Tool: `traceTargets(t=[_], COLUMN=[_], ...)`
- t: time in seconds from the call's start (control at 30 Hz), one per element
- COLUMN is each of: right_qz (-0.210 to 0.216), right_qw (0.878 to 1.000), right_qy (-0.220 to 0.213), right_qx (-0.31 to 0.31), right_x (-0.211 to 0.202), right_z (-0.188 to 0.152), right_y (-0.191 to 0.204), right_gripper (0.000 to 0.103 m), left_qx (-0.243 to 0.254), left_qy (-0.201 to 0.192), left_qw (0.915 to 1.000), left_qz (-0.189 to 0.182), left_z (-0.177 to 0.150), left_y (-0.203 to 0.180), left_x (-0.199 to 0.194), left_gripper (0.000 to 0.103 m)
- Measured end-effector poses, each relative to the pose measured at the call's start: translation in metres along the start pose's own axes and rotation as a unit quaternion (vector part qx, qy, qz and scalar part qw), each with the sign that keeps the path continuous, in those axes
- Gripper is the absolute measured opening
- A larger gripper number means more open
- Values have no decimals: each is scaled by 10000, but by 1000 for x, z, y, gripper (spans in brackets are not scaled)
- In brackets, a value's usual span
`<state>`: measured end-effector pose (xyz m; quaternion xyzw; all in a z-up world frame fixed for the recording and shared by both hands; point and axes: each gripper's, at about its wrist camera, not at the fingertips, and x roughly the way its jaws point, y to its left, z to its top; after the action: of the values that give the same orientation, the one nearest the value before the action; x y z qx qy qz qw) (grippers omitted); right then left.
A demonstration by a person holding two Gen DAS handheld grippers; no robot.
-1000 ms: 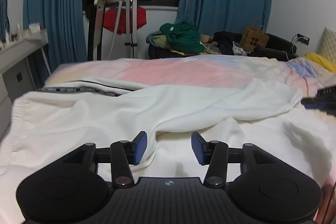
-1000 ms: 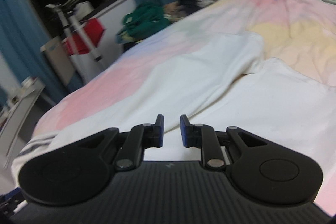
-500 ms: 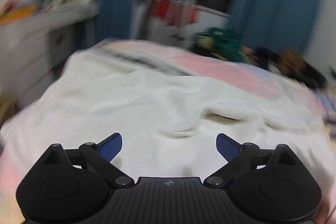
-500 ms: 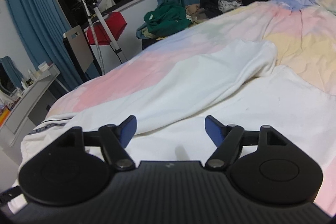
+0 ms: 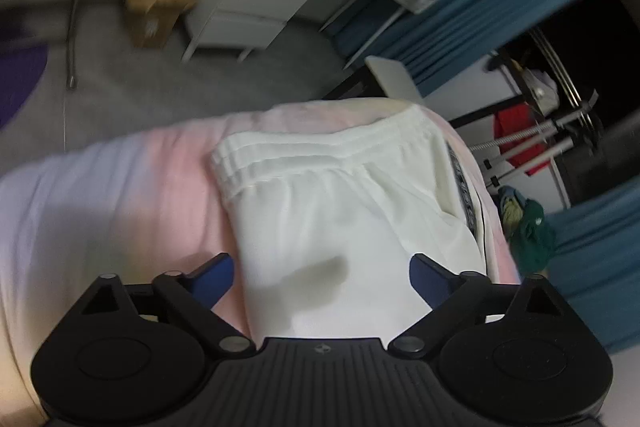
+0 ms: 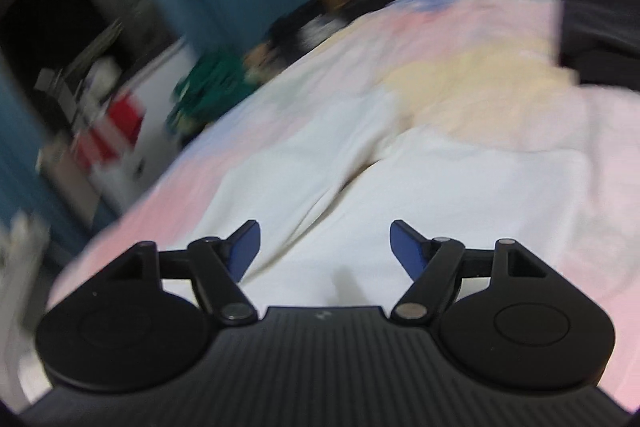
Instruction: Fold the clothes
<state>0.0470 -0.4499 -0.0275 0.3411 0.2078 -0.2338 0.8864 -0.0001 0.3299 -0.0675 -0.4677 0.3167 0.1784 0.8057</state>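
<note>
- The white trousers (image 5: 352, 219) lie flat on the pastel bedsheet (image 5: 132, 195); in the left wrist view the elastic waistband (image 5: 320, 155) sits at about 12 o'clock from the tongs, close to the edge of the bed.
- The left gripper (image 5: 322, 277) hovers over the hip of the trousers with its jaws wide and easing inward; white cloth lies below the gap, but neither blue pad presses on it.
- The right gripper (image 6: 324, 245) is spread wide over the legs of the trousers (image 6: 360, 195), with nothing held; a shallow crease runs from about 12 to 1 o'clock ahead of it.
- A dark garment (image 6: 600, 31) lies on the bed at about 2 o'clock in the right view, well apart from the trousers.
- Handling, as a judgement: the fabric looks like a soft, fairly thick knit, light and limp. It will sag and drag on the sheet rather than slip, and there is nothing to break.
- Best hold, I think: the gathered waistband is the firmest, thickest edge, so the left tongs should pinch a corner of it, while the right takes the leg hem or side seam, gathering both layers to keep the fold square.
</note>
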Motion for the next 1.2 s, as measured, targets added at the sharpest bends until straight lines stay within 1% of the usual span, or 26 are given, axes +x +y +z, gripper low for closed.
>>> traceTargets(t=[0.07, 0.17, 0.2, 0.23, 0.3, 0.37, 0.43, 0.5, 0.6, 0.67, 0.7, 0.73, 0.8, 0.83, 0.87, 0.9, 0.93, 0.97, 1.03, 1.07, 1.13, 1.17, 1.2], right_qz=[-248, -678, -843, -1041, -1480, -1869, -2057, -1937, -1515, -1308, -1276, -1240, -868, -731, -600, -508, -469, -431, -528, -640, -794, -845, -882], right_qw=[9980, 9900, 9862, 9816, 9711, 9614, 9556, 9539, 9497, 9463, 9452, 9467, 9572, 9622, 9667, 9705, 9736, 9765, 9791, 9789, 9759, 9741, 9725], right_qy=[-282, -626, -732, -850, -1073, -1151, -962, -657, 21, 443, 516, 439, 232, 169, 119, 73, 21, -31, -142, -190, -284, -307, -303], right_qx=[513, 1071, 1225, 1355, 1534, 1660, 1877, 2195, 2742, 2923, 2960, 2942, 2750, 2618, 2485, 2355, 2234, 2112, 1958, 1933, 2013, 2073, 2136], right_x=[-9, -20, -24, -27, -32, -33, -25, -12, 20, 43, 50, 51, 49, 46, 44, 43, 41, 40, 37, 34, 33, 33, 35], right_z=[6, 9, 9, 8, 7, 6, 3, -1, -9, -15, -16, -15, -11, -10, -8, -7, -6, -4, -3, -3, -3, -3, -2], right_y=[-21, -47, -54, -61, -71, -79, -91, -104, -124, -134, -136, -136, -129, -123, -116, -110, -106, -102, -96, -96, -101, -105, -110], right_gripper=[74, 75, 75, 75, 75, 75, 75, 75, 74, 74, 75, 74, 50, 42, 32, 24, 18, 10, 7, 6, 6, 6, 6], left_qx=[-126, -228, -231, -192, -95, -68, -114, -212, -316, -302, -324, -400, -560, -601, -634, -640, -633, -586, -454, -414, -519, -593, -626], left_qy=[43, 283, 338, 366, 405, 413, 405, 411, 405, 428, 481, 544, 573, 565, 556, 547, 540, 556, 657, 761, 1012, 1139, 1222], left_qw=[9999, 9993, 9992, 9991, 9990, 9986, 9984, 9979, 9972, 9969, 9963, 9953, 9932, 9923, 9913, 9907, 9901, 9897, 9892, 9898, 9895, 9886, 9879], left_qz=[72, 57, 35, -19, -172, -311, -383, -463, -546, -588, -639, -699, -843, -924, -1007, -1072, -1127, -1179, -1228, -1131, -888, -788, -714], left_z=[7, 6, 5, 4, 1, 0, -2, -5, -6, -6, -6, -7, -8, -8, -8, -9, -9, -10, -12, -14, -19, -22, -25], left_y=[9, 13, 13, 11, 5, 0, 0, 3, 6, 4, 3, 5, 8, 9, 10, 10, 10, 8, 4, 2, 4, 5, 5], left_x=[4, 14, 17, 19, 22, 24, 25, 24, 27, 31, 35, 36, 37, 36, 35, 34, 33, 33, 36, 41, 53, 59, 63], left_gripper=[90, 86, 82, 79, 79, 80, 82, 82, 82, 82, 82, 82, 82, 82, 82, 82, 81, 81, 81, 80, 69, 67, 63])
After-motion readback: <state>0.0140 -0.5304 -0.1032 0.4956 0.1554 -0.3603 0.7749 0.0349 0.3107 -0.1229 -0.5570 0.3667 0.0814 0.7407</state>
